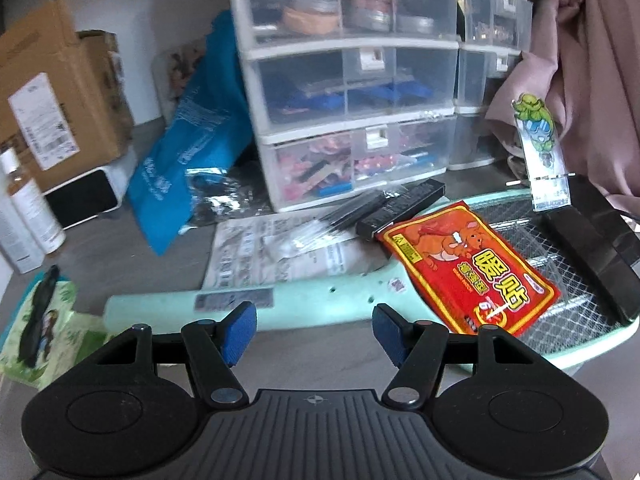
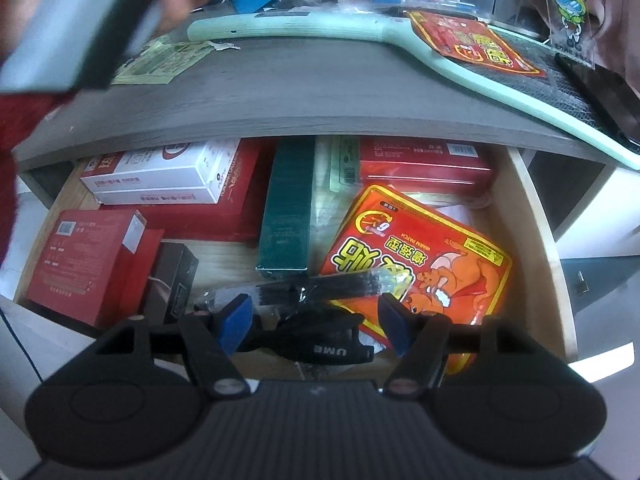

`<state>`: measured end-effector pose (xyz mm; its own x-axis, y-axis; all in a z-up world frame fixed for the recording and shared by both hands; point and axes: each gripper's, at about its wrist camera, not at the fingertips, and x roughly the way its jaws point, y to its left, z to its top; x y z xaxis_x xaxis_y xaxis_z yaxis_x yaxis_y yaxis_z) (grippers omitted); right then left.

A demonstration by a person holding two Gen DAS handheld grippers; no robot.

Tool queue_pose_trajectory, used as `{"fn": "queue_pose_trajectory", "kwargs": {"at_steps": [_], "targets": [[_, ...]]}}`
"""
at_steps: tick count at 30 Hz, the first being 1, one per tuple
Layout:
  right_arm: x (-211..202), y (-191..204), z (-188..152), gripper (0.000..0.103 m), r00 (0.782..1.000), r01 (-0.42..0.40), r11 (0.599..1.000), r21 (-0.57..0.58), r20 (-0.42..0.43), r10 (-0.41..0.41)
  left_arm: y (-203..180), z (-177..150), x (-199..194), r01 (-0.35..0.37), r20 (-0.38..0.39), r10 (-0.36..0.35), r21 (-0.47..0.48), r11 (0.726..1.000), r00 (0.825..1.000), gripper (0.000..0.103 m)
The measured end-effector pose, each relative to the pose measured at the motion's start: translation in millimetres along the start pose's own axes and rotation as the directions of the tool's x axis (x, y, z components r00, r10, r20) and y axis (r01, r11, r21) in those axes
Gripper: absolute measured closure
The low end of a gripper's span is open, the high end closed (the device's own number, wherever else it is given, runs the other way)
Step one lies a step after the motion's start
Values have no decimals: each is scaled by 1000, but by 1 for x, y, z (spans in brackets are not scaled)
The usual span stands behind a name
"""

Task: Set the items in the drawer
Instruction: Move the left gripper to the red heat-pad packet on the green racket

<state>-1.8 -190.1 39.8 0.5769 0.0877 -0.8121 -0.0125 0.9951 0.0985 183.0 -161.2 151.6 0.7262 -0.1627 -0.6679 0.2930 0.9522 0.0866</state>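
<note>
My left gripper [image 1: 314,330] is open and empty above the grey desk top [image 1: 312,344]. Just beyond it lies a mint green swatter [image 1: 312,298] with a red warm-patch packet [image 1: 468,266] on its mesh. My right gripper [image 2: 316,326] is open and empty over the open wooden drawer [image 2: 536,216]. The drawer holds another red warm-patch packet [image 2: 424,260], a clear packet of black sticks [image 2: 320,286], a dark green box [image 2: 286,208], red boxes [image 2: 76,256] and a white box [image 2: 160,176]. A black strap [image 2: 320,340] lies under my right gripper.
A clear plastic drawer tower [image 1: 352,80] stands at the back of the desk, with a blue bag [image 1: 188,140] and cardboard boxes [image 1: 56,92] to its left. Black boxes [image 1: 404,208], a paper packet [image 1: 280,252], white bottles [image 1: 24,216] and pink cloth [image 1: 592,60] surround it.
</note>
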Motion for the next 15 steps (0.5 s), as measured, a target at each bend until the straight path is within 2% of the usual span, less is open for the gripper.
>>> {"fn": "queue_pose_trajectory", "kwargs": {"at_steps": [15], "targets": [[11, -10, 11, 34, 1000, -22, 1000, 16, -14, 22, 9, 49, 84, 63, -102, -80, -158, 985, 992, 36]]}}
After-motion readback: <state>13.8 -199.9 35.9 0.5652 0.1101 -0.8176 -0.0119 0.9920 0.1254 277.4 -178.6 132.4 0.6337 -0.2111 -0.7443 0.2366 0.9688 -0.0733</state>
